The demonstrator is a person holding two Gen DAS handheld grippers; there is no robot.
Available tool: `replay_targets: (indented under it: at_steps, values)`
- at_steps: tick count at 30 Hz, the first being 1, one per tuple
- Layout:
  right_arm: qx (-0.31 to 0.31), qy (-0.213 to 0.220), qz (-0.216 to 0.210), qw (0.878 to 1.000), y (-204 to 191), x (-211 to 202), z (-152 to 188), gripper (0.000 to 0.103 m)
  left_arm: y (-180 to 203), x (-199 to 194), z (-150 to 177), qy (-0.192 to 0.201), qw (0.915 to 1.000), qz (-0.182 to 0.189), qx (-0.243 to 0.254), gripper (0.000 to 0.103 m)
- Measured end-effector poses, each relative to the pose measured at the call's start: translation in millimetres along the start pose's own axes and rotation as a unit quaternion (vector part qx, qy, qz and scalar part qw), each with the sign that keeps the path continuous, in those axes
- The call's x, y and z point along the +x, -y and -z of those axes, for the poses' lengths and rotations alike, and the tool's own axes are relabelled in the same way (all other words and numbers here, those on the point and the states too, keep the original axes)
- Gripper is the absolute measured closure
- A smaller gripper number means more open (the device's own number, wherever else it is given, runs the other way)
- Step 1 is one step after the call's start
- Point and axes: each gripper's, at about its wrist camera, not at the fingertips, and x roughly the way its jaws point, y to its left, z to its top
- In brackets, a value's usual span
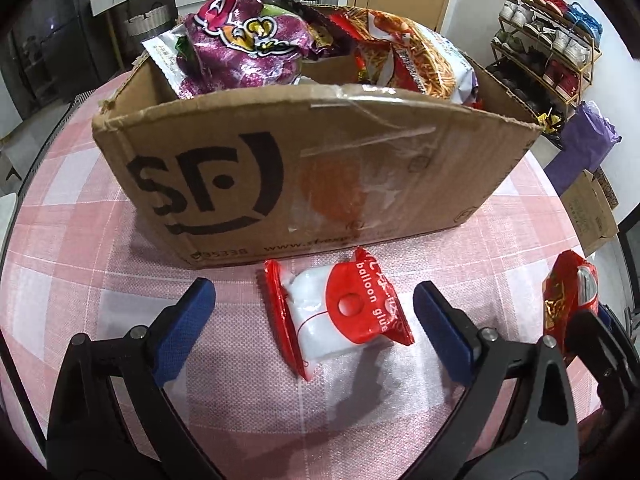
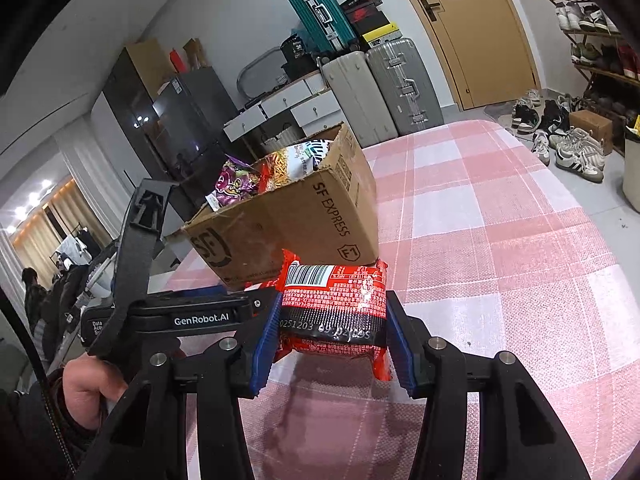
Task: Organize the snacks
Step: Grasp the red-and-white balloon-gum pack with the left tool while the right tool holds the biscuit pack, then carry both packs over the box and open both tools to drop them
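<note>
Already the cardboard box [image 1: 280, 160] is heaped, with a purple bag [image 1: 244, 40] riding above its rim, so anything dropped on top could slide back out onto the pink checked cloth [image 1: 80, 280]. In front of it, the left gripper [image 1: 314, 316] stands with fingers wide apart around the red-and-white packet [image 1: 340, 316] lying flat on the cloth; closing on its slick, puffy film could squirt it sideways. Further right, the right gripper [image 2: 332, 332] is clamped on a red snack pack [image 2: 336, 308], seemingly by its lower end only, so it may sag or slip when carried over the box wall.
</note>
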Motion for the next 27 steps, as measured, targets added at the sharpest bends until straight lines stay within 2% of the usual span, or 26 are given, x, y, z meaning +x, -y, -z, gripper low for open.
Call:
replay_targets:
  at_steps: [5,7,9,11,14,16,27]
  values:
    - [-0.001,0.001,-0.001,1.0,-2,-1,0,0.053,-14,-2,5,0.0,1.0,-0.002,-0.007,0.009]
    - [-0.003,0.002,-0.001,1.0,-2,-1,0,0.053,-16,2,7,0.0,0.9998,-0.017,0.004,0.014]
    - [-0.003,0.003,-0.001,1.0,-2,0,0,0.053,-15,1,7,0.003,1.0,0.0,0.006,0.024]
    - [-0.002,0.005,-0.002,1.0,-2,-1,0,0.053,-13,1,8,0.004,0.9997,0.021,0.009,0.046]
    - [-0.003,0.005,-0.002,1.0,-2,0,0,0.053,-10,4,11,0.005,0.999,0.037,0.026,0.055]
    - [-0.002,0.006,-0.002,1.0,-2,-1,0,0.053,-9,3,10,0.004,0.9986,0.042,0.033,0.059]
    - [-0.003,0.014,-0.007,1.0,-2,-4,-2,0.053,-15,-11,14,0.007,0.9991,0.032,0.025,0.059]
